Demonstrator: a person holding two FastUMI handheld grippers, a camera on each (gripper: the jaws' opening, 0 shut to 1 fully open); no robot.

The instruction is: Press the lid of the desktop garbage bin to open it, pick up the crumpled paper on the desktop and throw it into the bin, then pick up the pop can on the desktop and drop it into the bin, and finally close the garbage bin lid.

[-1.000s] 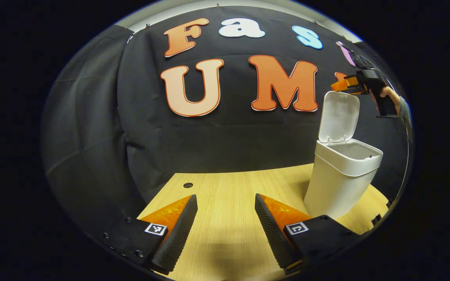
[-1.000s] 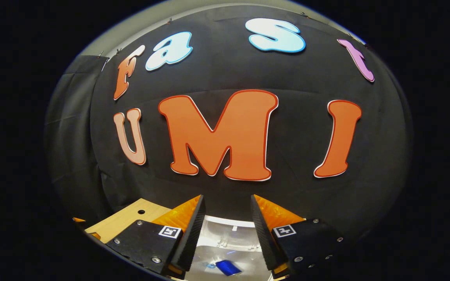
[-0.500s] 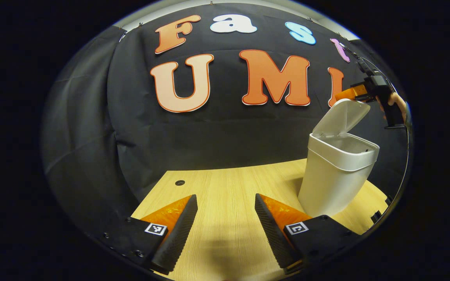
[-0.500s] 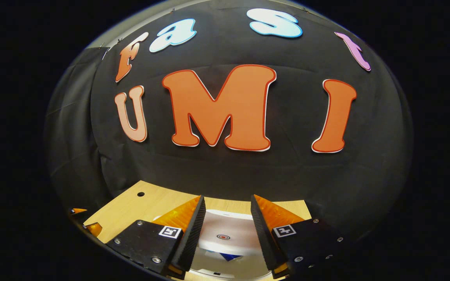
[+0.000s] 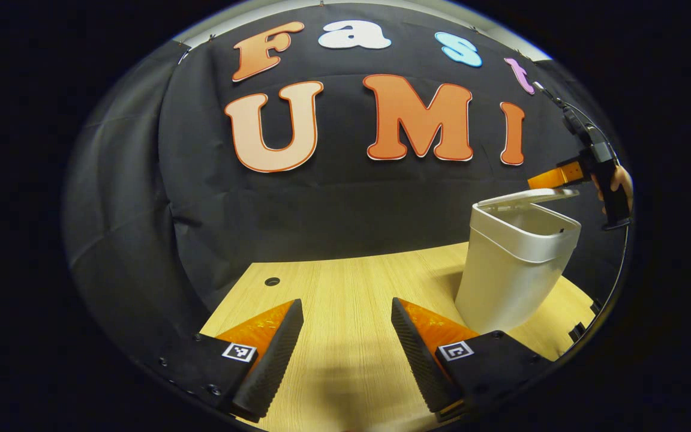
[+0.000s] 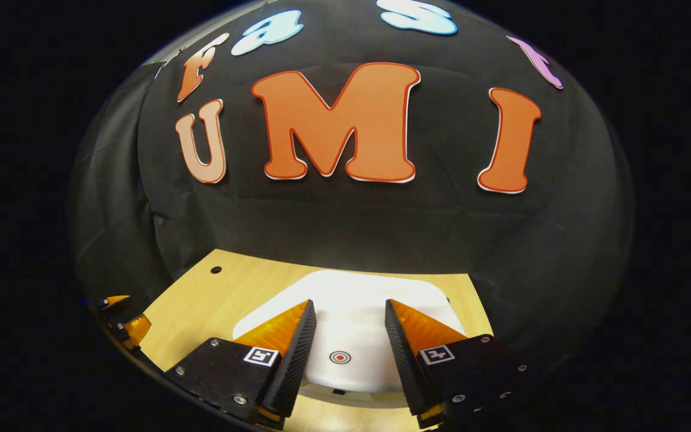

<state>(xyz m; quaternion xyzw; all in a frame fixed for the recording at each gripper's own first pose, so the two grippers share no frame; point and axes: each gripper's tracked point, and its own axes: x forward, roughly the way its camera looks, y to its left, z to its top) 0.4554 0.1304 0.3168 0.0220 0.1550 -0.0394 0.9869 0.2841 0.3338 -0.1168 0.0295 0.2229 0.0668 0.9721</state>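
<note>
White garbage bin [image 5: 516, 270] at right of the left gripper view on the wooden desk [image 5: 345, 288], lid [image 5: 528, 198] almost down, narrow gap left. No readable label on bin; lid shows a red target mark [image 6: 339, 357]. Bin contents hidden. Right gripper [image 6: 348, 336] over the lid, fingers apart, holding nothing. Left gripper [image 5: 345, 336] low centre, also spread and empty. Hand [image 5: 618, 186] partly cut off at right edge.

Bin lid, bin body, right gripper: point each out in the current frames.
bin lid [image 6: 351, 300]: right gripper view, on its flat top.
bin body [image 5: 504, 282]: left gripper view, on its side wall.
right gripper [image 6: 348, 351]: right gripper view, midway between its fingertips, over the lid.
</note>
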